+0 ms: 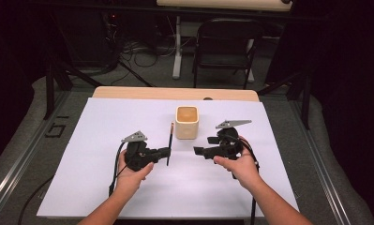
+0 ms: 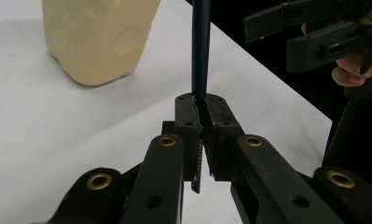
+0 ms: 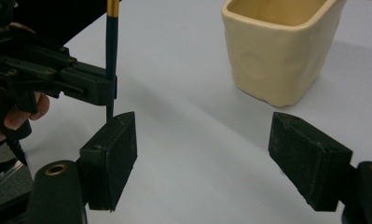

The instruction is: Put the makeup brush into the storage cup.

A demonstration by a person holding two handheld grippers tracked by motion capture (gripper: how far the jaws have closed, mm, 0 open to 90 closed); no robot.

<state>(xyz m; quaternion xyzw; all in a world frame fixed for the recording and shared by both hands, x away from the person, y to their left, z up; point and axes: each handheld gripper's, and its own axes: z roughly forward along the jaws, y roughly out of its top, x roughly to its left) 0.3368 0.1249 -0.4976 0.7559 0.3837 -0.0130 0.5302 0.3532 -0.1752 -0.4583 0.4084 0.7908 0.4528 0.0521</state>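
Our left claw (image 2: 200,116) is clamped on the dark pencil (image 2: 200,56), gripping it low on the shaft so that a short stub pokes out below the pads and the long part stands out ahead of the jaws. In the high view that claw (image 1: 165,151) sits near the middle of the bench (image 1: 81,187), on the white sheet, and the pencil (image 1: 169,143) runs from it toward the far edge, ending just beside the left wall of the cream cup (image 1: 187,122). Our right claw (image 3: 202,158) stands wide with nothing between its pads; it (image 1: 199,151) faces the left one across a small gap, nearer the right edge, and holds nothing (the pencil (image 3: 111,60) and the left claw (image 3: 106,88) lie just off one of its pads). The cup (image 3: 281,51) stands upright and empty toward the far edge, close to both claws. What worries us: the grip is near one end, so the long free part could pivot or slip between the pads if we tilt it quickly. Swinging the tip toward the cup could knock its rim or wall and shove or tip it. If the right claw closes for a handover off the shaft's line, it could lever the pencil out of the left one onto the sheet.
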